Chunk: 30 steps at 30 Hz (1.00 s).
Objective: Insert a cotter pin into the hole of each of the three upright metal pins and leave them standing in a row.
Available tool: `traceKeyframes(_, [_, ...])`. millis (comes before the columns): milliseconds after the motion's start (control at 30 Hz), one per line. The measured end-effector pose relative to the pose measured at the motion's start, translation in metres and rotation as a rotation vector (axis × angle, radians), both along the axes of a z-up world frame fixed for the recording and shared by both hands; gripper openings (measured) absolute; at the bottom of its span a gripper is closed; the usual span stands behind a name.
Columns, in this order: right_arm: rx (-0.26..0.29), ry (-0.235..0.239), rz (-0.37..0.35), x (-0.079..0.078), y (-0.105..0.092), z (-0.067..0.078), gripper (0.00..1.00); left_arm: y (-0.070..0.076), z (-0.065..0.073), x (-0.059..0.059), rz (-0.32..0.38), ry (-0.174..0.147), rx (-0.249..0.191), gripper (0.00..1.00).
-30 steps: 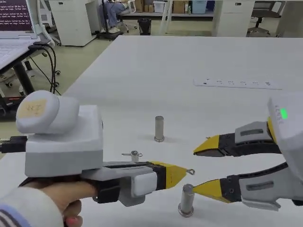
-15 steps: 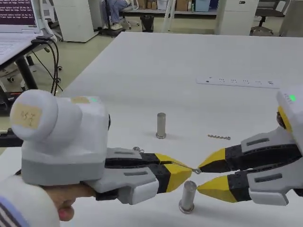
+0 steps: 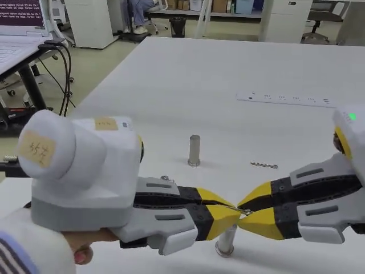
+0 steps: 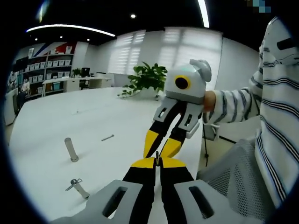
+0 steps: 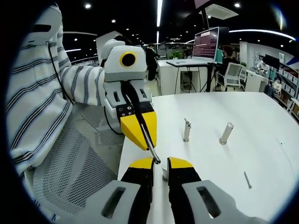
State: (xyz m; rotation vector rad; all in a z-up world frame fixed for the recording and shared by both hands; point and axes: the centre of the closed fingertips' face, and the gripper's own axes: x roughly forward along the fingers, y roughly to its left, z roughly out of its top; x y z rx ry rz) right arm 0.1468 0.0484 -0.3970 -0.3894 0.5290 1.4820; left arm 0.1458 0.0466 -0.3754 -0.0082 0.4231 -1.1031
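Currently, the left gripper (image 3: 229, 212) has its jaws pressed together on a cotter pin (image 5: 152, 151), pinching the shank so that the looped end projects past the yellow tips. The right gripper (image 3: 243, 214) meets it tip to tip. Its jaws are narrowly spread and bracket the looped end; in the right gripper view a slim gap shows between them, and no firm clamp can be confirmed.

Both sets of tips hang just above the nearest metal pin (image 3: 226, 240), which stands upright close to the near edge of the table (image 3: 228, 74) and carries no cotter. A second bare metal pin (image 3: 194, 150) stands farther in from that edge. A third pin (image 5: 187, 129), beside it, already has a cotter through its head. A spare cotter pin (image 3: 263, 165) lies flat toward the right side of the table.

The step in hand appears to be a transfer or re-grip of the cotter pin before insertion. Judged hazards:

- Release by the left jaws before the right jaws bite would drop the cotter pin. So near the table edge, it could roll off.
- Both grippers clamping and pulling out of line would bend the thin legs, which would then refuse the hole.
- Any downward drift of the tips would strike the nearest metal pin and topple it, breaking the row.
- The cross hole in that pin cannot be made out, so its alignment remains unverified.
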Motion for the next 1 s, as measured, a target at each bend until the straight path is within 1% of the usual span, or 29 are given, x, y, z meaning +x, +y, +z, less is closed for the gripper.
traceKeyframes(100, [-0.002,0.0,0.009,-0.002,-0.001,0.0,0.02,-0.001,0.0,0.0,-0.011,-0.004,0.005,0.0])
traceKeyframes(133, [-0.002,0.001,0.012,-0.002,-0.001,0.0,0.0,-0.001,0.0,0.001,-0.016,-0.01,0.01,0.0])
traceKeyframes(267, [-0.009,-0.002,0.014,-0.003,-0.002,0.0,0.0,-0.002,-0.002,0.001,-0.036,-0.025,0.032,0.0])
traceKeyframes(367, [-0.017,-0.005,0.03,-0.005,-0.003,0.0,0.0,-0.003,-0.004,0.0,-0.053,-0.03,0.049,0.0])
traceKeyframes(400, [-0.02,-0.004,0.042,-0.007,-0.004,0.0,0.0,-0.003,-0.005,-0.001,-0.066,-0.039,0.06,0.0])
traceKeyframes(433, [-0.024,0.001,0.05,-0.008,-0.004,-0.001,0.0,-0.004,-0.006,-0.003,-0.075,-0.04,0.065,0.0])
traceKeyframes(467, [-0.036,0.003,0.066,-0.01,-0.006,-0.002,0.0,-0.004,-0.007,-0.004,-0.079,-0.029,0.065,0.0])
traceKeyframes(533, [-0.053,-0.011,0.092,-0.014,-0.007,-0.003,0.0,-0.006,-0.008,-0.006,-0.087,-0.017,0.065,0.0])
traceKeyframes(567, [-0.055,-0.013,0.096,-0.015,-0.007,-0.003,0.0,-0.007,-0.01,-0.008,-0.092,-0.005,0.066,0.0])
traceKeyframes(600, [-0.055,-0.014,0.101,-0.015,-0.008,-0.002,0.0,-0.007,-0.01,-0.009,-0.097,-0.006,0.068,0.0])
traceKeyframes(667, [-0.057,-0.013,0.107,-0.017,-0.009,-0.003,0.0,-0.008,-0.01,-0.01,-0.109,-0.019,0.07,0.0])
traceKeyframes(700, [-0.059,-0.015,0.109,-0.018,-0.009,-0.003,0.0,-0.009,-0.011,-0.011,-0.117,-0.031,0.077,0.0])
traceKeyframes(733, [-0.061,-0.027,0.113,-0.018,-0.009,-0.003,0.0,-0.008,-0.012,-0.011,-0.12,-0.044,0.091,0.0])
traceKeyframes(800, [-0.07,-0.045,0.121,-0.02,-0.01,-0.004,0.0,-0.007,-0.015,-0.011,-0.117,-0.046,0.109,0.0])
traceKeyframes(867, [-0.075,-0.054,0.111,-0.018,-0.011,-0.005,0.0,-0.006,-0.015,-0.008,-0.104,-0.052,0.106,0.0])
traceKeyframes(900, [-0.074,-0.054,0.104,-0.017,-0.011,-0.005,0.0,-0.005,-0.015,-0.007,-0.096,-0.05,0.102,0.01])
traceKeyframes(967, [-0.072,-0.054,0.081,-0.014,-0.013,-0.006,0.0,-0.002,-0.017,-0.004,-0.069,-0.029,0.091,0.01])
traceKeyframes(1000, [-0.073,-0.049,0.072,-0.013,-0.014,-0.006,0.0,-0.001,-0.018,-0.003,-0.062,-0.03,0.092,0.0])
